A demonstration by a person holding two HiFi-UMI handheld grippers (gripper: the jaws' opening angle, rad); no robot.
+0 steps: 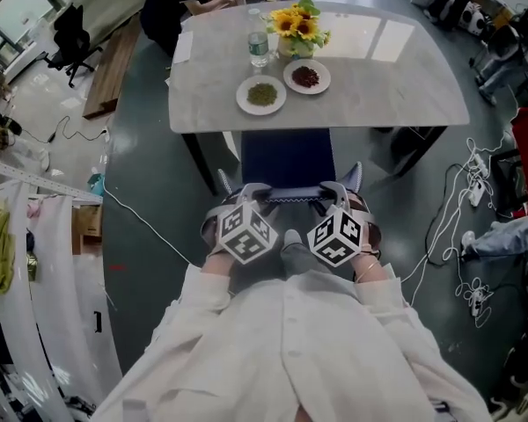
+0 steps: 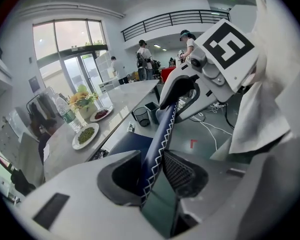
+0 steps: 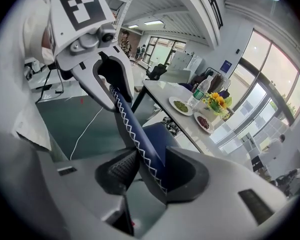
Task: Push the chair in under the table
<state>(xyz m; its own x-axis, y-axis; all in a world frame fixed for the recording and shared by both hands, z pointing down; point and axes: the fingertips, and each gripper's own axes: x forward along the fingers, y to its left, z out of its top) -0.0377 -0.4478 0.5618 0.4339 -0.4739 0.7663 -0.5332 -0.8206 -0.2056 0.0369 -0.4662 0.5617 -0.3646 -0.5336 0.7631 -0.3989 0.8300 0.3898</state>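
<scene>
Grey glossy floor is noted beneath a pale stone-look rectangular table on dark legs. On the tabletop are seen a white plate of green grains, a white plate of red bits, a clear water bottle and a bunch of sunflowers.

Navy-blue padded chair is placed at the table's near edge. Its seat reaches in beneath that edge, and its backrest is kept clear of the table, on the person's side.

Both forearms, in white sleeves, are held forward side by side, close together. Left gripper and right gripper are pointed forward and steeply down, with the marker cubes uppermost.

Each gripper is clamped on the backrest's top rim, which is trimmed with white zigzag stitching. The rim is seen pinched between the ribbed pads in both gripper views, the left gripper at the rim's left end and the right gripper at its right end
</scene>
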